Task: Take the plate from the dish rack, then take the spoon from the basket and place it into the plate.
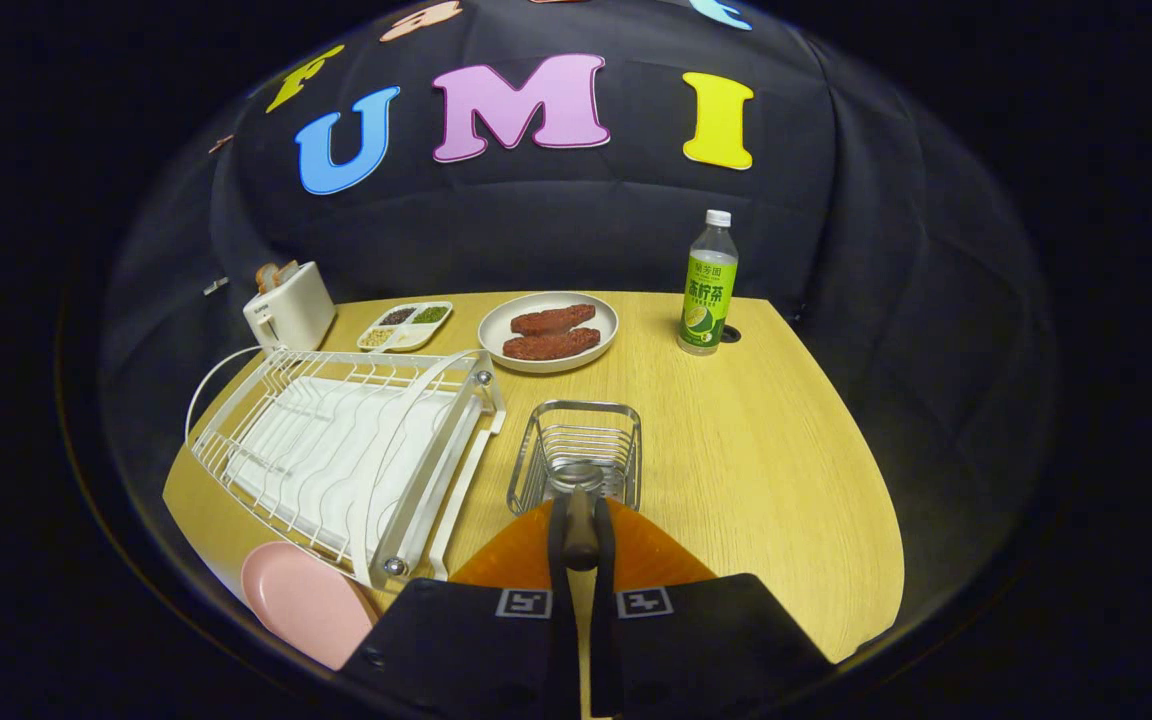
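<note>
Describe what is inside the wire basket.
Nothing lies in the wire basket. A spoon, clamped by the gripper, has its bowl over the near rim. The handle is covered by the fingers.

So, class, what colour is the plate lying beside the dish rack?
Pink plate, in the gripper view.

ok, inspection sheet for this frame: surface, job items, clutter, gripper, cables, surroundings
Surface: light wooden table, bare on the side by the bottle.
Job's things: pink round plate lies flat on the table beside the white wire dish rack; metal spoon is between the fingers, bowl end over the small metal wire basket.
Clutter: white toaster, white divided tray of grains, white plate with two brown patties, green-labelled clear bottle.
Gripper: fingers closed on the spoon handle.
Cables: white cord curving from the toaster side past the rack.
Surroundings: black cloth booth wall.
</note>
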### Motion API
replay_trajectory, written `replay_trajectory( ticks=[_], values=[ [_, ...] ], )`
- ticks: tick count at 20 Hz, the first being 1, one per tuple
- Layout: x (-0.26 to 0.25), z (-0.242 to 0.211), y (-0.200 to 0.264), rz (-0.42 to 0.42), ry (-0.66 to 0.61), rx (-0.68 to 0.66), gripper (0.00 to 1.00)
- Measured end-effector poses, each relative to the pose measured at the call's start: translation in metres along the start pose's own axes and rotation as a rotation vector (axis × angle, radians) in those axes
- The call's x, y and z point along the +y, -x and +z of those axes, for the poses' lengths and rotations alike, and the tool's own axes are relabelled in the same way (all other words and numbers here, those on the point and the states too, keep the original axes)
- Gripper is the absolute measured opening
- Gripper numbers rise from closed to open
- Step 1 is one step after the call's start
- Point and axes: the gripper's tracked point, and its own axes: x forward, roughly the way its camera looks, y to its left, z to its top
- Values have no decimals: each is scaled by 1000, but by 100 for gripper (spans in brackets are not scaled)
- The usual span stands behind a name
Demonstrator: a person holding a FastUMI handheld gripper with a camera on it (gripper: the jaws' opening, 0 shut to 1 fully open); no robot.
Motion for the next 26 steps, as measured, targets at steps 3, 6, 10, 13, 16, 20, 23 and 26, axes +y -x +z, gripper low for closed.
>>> replay_trajectory(
  ticks=[3, 6, 10, 13, 16, 20, 23, 26],
  values=[
    [-5, 10, 7, -18, -2, -15, 8],
    [-9, 20, 22, -29, -20, -29, 8],
    [-7, 41, 61, -15, -32, -71, 8],
    [14, 57, 98, 40, -30, -110, 8],
    [56, 70, 138, 131, 0, -151, 9],
    [137, 54, 178, 311, -3, -128, 8],
    [181, 23, 185, 394, 28, -71, 8],
    [211, -19, 178, 429, 82, 6, 8]
  ],
)
